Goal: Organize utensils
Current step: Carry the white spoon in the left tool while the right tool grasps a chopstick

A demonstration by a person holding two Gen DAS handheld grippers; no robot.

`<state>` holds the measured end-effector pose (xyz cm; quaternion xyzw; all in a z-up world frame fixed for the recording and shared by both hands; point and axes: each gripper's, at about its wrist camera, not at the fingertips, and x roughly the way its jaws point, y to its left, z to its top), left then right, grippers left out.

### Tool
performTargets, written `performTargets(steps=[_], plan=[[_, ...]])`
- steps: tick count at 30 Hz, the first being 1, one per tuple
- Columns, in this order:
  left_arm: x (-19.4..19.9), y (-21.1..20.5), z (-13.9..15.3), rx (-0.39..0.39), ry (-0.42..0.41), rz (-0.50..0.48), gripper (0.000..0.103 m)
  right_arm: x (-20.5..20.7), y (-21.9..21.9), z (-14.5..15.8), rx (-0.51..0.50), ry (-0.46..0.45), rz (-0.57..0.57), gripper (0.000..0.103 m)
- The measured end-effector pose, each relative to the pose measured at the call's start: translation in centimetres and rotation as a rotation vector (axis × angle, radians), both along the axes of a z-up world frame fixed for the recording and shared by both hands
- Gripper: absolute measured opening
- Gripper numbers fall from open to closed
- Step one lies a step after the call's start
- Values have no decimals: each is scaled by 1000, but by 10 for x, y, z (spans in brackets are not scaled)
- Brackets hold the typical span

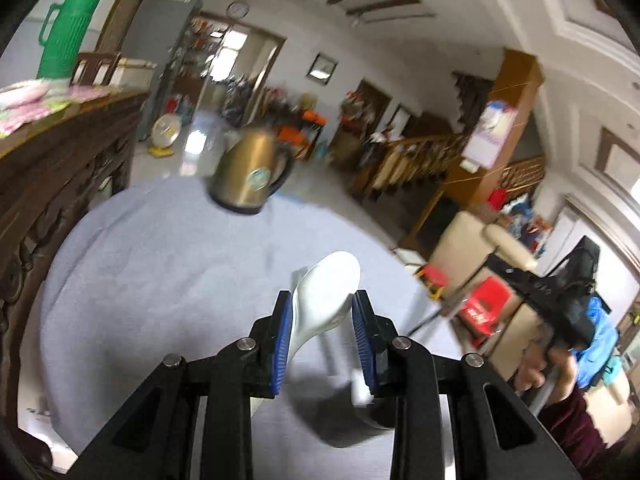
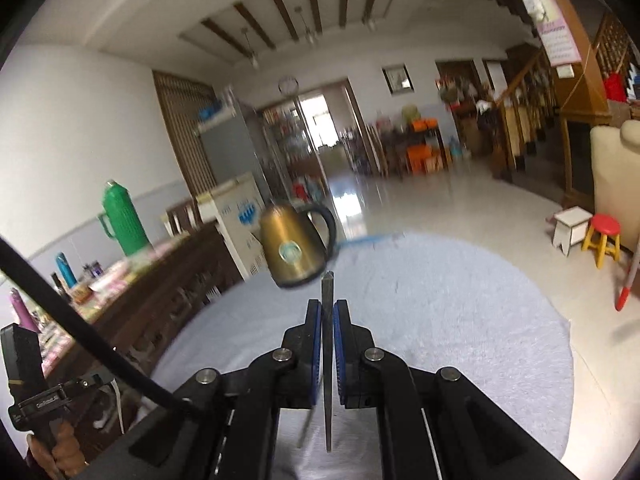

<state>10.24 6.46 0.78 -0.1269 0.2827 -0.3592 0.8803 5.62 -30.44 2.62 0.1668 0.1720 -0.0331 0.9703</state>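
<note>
Mid-task, I'd say: both utensils are in my grippers and off the bench, w/ neither one put down anywhere yet. I can't see any holder, tray or drawer in either view, so where they're meant to end up isn't clear from here. Nothing else utensil-like lies on the grey cloth ahead of me, as far as the blur lets me tell. So pickup looks done, and placing is what's left.

My left gripper is partway closed, w/ the blue pads clamped on a white spoon. The pads pinch it at the neck/lower bowl; the bowl sticks up and fwd past the fingertips, tilted a bit to the right, and the handle runs back down under the gripper toward me. The grip looks a bit skewed, since the left pad is hard against it while the right pad touches only the bowl's edge.

My right gripper is nearly shut, w/ the pads squeezed on a thin dark flat utensil seen edge-on, so I can't tell what kind it is. It pokes fwd beyond the fingertips and also runs back below them.

A gold kettle stands ahead of both grippers at the far side of the bench, well apart from the spoon, just past the dark utensil's tip in the right view.
</note>
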Motion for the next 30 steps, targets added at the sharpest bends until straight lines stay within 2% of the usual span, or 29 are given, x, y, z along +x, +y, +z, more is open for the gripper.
performTargets(steps=[5, 8, 14, 18, 23, 30], plan=[[-29, -15, 26, -77, -71, -58, 32, -29, 20, 31, -30, -79, 14, 7], [-39, -21, 32, -155, -85, -90, 32, -41, 29, 47, -44, -108, 29, 7], [-35, -39, 23, -302, -18, -156, 32, -63, 49, 69, -74, -150, 67, 7], [-25, -39, 12, -389, 37, -158, 32, -70, 60, 71, -59, -176, 87, 7], [-25, -44, 6, -413, 28, -149, 32, -64, 73, 57, -48, -164, 95, 7], [-30, -65, -13, -362, 18, -140, 32, -48, 79, 23, -67, -79, 107, 7]])
